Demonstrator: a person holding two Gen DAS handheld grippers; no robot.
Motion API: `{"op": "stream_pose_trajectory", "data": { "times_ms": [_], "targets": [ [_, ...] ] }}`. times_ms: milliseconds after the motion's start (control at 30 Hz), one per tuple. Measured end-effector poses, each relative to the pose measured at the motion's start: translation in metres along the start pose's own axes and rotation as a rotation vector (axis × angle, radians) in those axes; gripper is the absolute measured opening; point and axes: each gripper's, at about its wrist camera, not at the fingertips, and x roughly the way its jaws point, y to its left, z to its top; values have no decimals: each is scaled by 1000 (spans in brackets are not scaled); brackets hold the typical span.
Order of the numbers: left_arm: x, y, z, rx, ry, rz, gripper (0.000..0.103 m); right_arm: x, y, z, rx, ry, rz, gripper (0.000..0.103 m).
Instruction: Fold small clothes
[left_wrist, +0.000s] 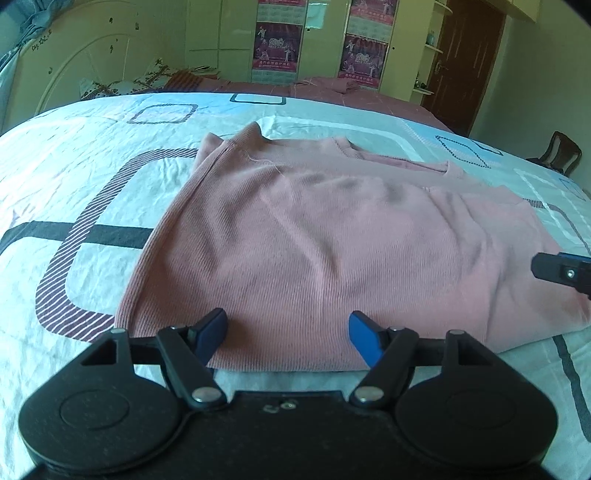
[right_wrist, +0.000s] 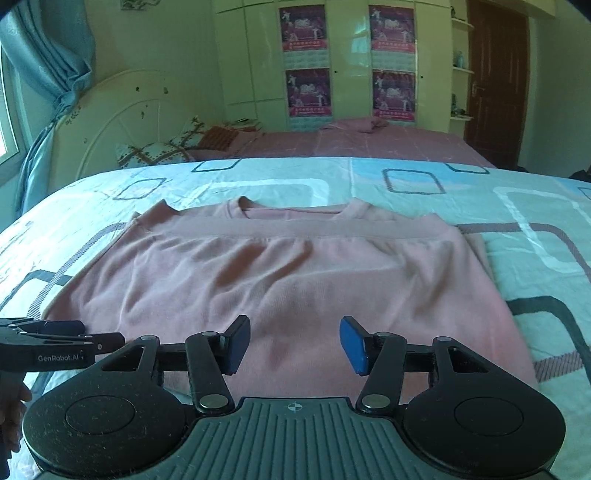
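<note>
A pink ribbed knit top (right_wrist: 288, 280) lies flat on the patterned bed cover, folded over once so its waistband hem runs straight across just below the round neckline; sleeves seem tucked underneath, though that is hard to confirm; faint wrinkles cross the middle

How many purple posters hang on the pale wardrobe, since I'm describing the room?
4, in the right wrist view: upper left, lower left, upper right, lower right. None looks hidden.

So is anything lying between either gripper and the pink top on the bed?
Nothing visible. The pink top lies folded on the bedsheet, bare on top; left gripper and right gripper are both open over its near edge.
</note>
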Motion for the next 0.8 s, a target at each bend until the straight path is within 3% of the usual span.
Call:
{"op": "stream_pose_trajectory", "data": {
  "times_ms": [333,500,600,800],
  "targets": [
    [-12,-1,3,-158,53,52,75,51,4,31,-40,8,94,55],
    [-15,3,-2,-236,92,52,81,80,-2,12,-85,121,84,55],
    [-19,14,-10,-307,111,27,81,79,-4,3,-122,109,90,55],
    [-28,40,-25,-461,92,-91,85,61,-1,15,-58,56,112,55]
  ]
}}
